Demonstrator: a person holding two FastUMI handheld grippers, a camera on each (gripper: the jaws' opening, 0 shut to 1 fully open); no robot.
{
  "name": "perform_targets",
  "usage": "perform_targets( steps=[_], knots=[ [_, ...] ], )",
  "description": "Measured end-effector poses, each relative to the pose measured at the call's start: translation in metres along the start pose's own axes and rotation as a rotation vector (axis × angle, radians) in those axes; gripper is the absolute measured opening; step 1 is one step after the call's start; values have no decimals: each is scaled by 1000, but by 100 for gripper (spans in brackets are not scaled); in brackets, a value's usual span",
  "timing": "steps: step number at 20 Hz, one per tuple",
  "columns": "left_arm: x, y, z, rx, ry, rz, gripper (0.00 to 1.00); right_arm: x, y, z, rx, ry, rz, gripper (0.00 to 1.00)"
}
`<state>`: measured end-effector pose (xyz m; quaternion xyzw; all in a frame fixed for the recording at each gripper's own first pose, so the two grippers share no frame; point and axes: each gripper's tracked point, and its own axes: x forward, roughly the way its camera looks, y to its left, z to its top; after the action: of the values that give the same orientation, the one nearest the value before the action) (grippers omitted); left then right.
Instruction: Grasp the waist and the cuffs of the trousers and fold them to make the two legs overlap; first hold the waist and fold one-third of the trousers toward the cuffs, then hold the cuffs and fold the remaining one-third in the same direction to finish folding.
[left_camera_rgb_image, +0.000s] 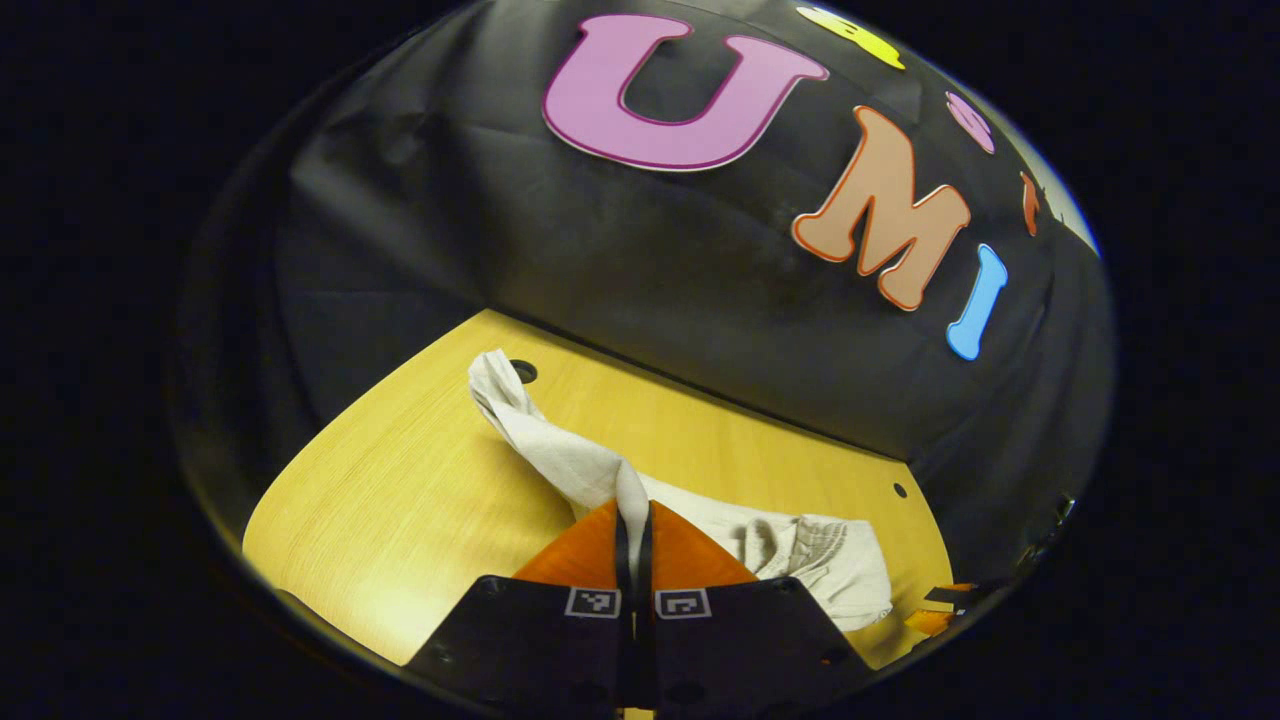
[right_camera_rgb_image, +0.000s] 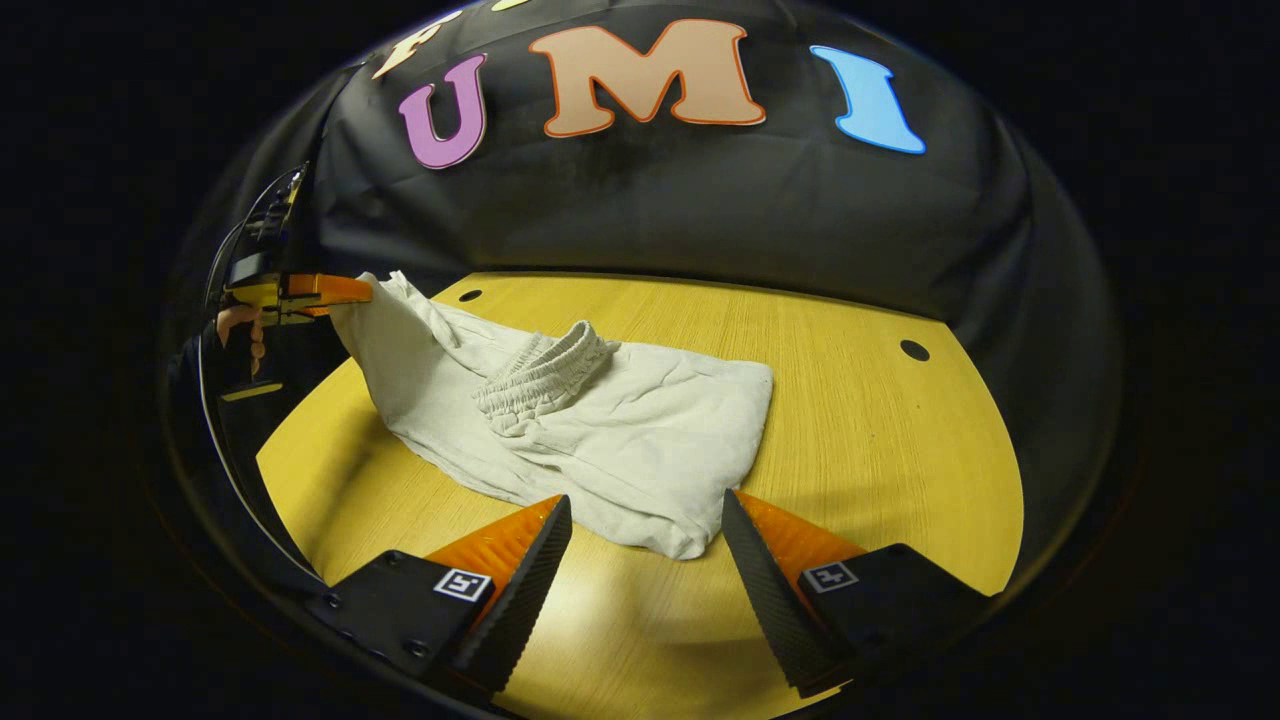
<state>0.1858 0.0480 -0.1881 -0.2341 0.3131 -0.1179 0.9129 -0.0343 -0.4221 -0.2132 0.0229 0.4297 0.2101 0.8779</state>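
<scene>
Off-white trousers (right_camera_rgb_image: 600, 430) lie partly folded on the wooden table (right_camera_rgb_image: 880, 430), with the gathered elastic waist (right_camera_rgb_image: 545, 375) on top near the middle. My left gripper (left_camera_rgb_image: 633, 515) is shut on an edge of the trousers (left_camera_rgb_image: 560, 455), lifting the cloth off the table. In the right gripper view that same gripper (right_camera_rgb_image: 345, 290) shows at the far left, holding the raised end of the fabric. My right gripper (right_camera_rgb_image: 645, 520) stands open just in front of the near folded corner, with that corner between its fingers but untouched.
The table (left_camera_rgb_image: 400, 480) has small round holes (right_camera_rgb_image: 913, 350) near its far edge, with the black booth wall behind it. A hand (right_camera_rgb_image: 243, 330) holds the left gripper at the far left.
</scene>
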Motion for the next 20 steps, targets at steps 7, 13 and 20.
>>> perform_targets(
  steps=[7, 13, 20],
  knots=[
    [8, -91, 12, 90, -23, -126, 0, -25, -34, -14, 62, -14, -39, 97],
    [20, -168, 1, 160, 5, -234, 0, -44, -66, -28, 115, -21, -85, 97],
    [42, -250, -28, 259, 67, -336, 0, -71, -102, -42, 185, -29, -150, 97]
  ],
)
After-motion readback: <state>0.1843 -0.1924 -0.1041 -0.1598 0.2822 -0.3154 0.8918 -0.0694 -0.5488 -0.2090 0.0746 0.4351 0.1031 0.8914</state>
